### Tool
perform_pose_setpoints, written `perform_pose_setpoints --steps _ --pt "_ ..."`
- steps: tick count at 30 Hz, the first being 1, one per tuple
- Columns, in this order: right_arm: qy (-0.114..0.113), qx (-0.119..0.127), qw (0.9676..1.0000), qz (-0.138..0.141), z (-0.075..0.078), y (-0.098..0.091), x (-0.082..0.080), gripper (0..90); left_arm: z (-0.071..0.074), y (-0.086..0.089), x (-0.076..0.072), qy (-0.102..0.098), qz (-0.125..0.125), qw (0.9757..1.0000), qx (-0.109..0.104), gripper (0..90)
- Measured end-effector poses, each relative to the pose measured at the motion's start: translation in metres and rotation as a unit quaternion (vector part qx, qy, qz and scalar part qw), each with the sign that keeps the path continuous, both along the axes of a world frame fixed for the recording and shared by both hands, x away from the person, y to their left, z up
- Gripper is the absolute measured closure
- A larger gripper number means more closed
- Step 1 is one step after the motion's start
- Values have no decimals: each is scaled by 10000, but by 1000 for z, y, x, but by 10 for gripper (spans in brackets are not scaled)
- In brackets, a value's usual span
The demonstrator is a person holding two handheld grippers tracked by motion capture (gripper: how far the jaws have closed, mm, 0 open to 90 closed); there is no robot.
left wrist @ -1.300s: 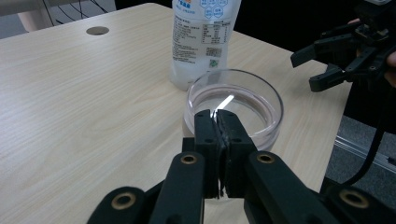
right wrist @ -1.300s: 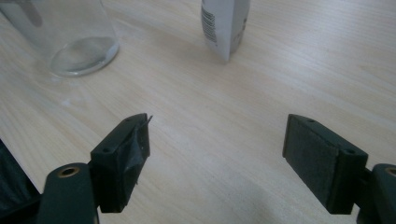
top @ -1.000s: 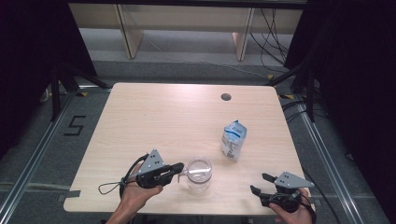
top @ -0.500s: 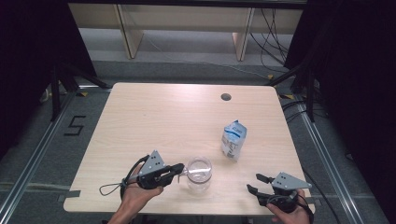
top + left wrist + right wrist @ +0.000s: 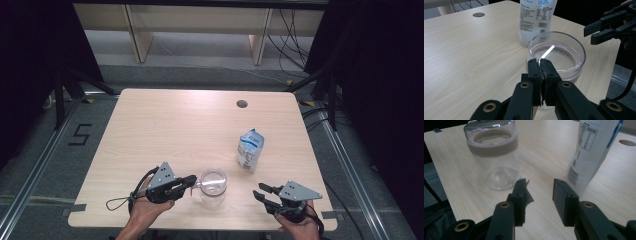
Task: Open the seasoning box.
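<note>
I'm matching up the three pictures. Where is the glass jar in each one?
High view: glass jar near the table's front edge, bottom centre.
Left gripper view: centre, just beyond the tool tips.
Right gripper view: upper left.
Shared landmark: the white pouch beside it.

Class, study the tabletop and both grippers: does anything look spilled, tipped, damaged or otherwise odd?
Nothing is spilled or tipped. The glass jar and the white pouch both stand upright on the table. One oddity: a small dark torn-looking flap sticks out from a jaw pad of the right gripper, whose jaws have just been closing on nothing.
</note>
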State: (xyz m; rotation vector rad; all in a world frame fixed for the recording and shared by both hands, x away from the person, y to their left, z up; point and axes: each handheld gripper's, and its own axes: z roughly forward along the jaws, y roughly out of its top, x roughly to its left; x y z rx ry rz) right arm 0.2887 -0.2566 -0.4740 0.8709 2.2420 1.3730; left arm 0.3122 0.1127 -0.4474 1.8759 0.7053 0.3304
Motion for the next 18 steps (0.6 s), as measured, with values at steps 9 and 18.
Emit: perform_pose_setpoints --steps 9,18 --pt "-188 -11 9992 364 3 23 9 775 -1 0 0 -44 -24 10000 14 865" --pt "-304 -44 9977 611 6 42 17 804 0 -1 -2 -121 18 9999 82 868"
